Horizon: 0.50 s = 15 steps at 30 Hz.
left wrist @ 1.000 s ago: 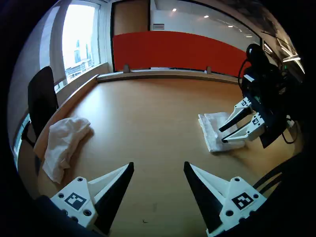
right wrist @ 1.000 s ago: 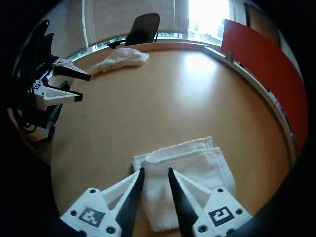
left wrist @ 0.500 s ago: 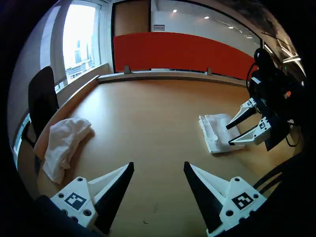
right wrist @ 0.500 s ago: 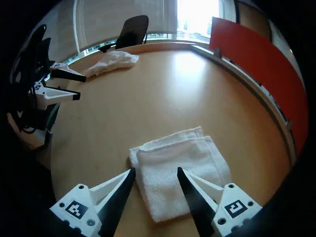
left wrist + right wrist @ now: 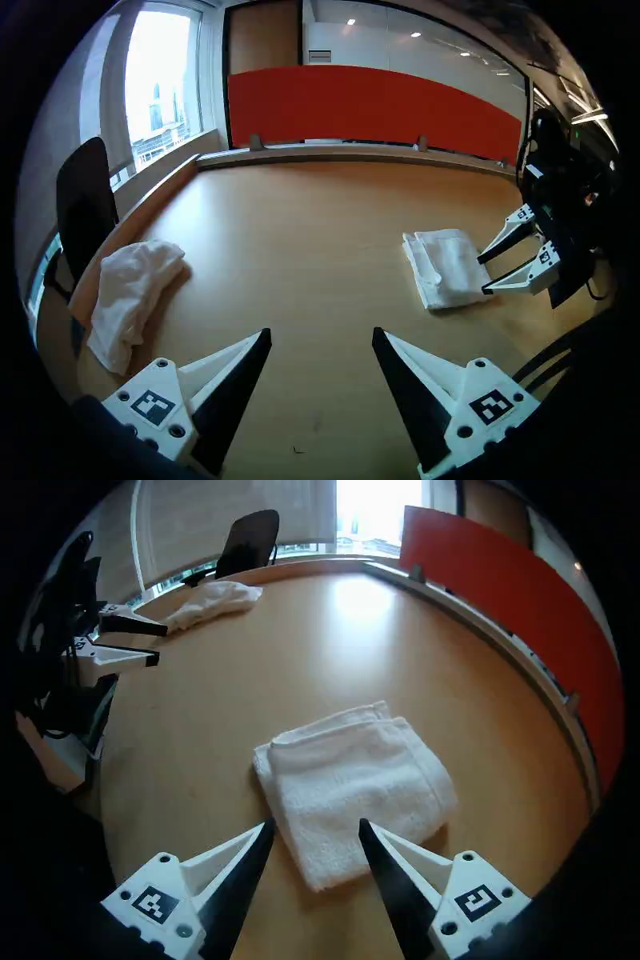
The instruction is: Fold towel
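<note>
A folded white towel (image 5: pixel 356 782) lies flat on the wooden table (image 5: pixel 336 656), just ahead of my right gripper (image 5: pixel 316 832), which is open with nothing between its fingers. The folded towel (image 5: pixel 446 268) also shows at the right in the left gripper view, with my right gripper (image 5: pixel 485 272) at its right edge, clear of the cloth. A second, crumpled white towel (image 5: pixel 128 296) lies at the table's left edge. My left gripper (image 5: pixel 320 340) hovers open over bare table, far from both towels. In the right gripper view it (image 5: pixel 156 644) is at the far left, beside the crumpled towel (image 5: pixel 212 602).
A black office chair (image 5: pixel 84 204) stands beyond the table's left edge by the window. A red partition (image 5: pixel 368 104) runs along the table's far edge behind a raised ledge. The wide middle of the table lies between the two towels.
My right gripper has opened wider and drawn back off the folded towel, which stays flat on the table. The left gripper has barely moved.
</note>
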Motion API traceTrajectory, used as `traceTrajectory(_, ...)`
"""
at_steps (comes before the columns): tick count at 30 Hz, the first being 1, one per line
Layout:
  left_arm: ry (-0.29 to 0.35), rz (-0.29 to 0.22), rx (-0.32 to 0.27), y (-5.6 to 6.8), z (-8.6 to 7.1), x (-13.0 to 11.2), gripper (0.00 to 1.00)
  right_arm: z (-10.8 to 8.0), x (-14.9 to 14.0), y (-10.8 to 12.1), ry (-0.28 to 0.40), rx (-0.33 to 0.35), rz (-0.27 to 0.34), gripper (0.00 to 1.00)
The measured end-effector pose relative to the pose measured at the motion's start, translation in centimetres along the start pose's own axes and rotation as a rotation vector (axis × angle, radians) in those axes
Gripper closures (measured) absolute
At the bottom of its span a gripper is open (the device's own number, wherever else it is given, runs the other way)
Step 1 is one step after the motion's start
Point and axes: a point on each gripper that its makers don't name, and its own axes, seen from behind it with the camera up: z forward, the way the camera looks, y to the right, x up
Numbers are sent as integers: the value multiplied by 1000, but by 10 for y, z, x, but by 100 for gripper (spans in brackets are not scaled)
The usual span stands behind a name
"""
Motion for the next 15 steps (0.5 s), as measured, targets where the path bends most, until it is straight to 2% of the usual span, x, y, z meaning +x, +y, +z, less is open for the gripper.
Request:
traceTrajectory(6,2,4,0,-1,0,1,6,-9,-17,1,-19,-18,18,19)
traceTrajectory(15,0,1,-2,2,-1,-1,6,-10,-38,0,-48,-31,33,19)
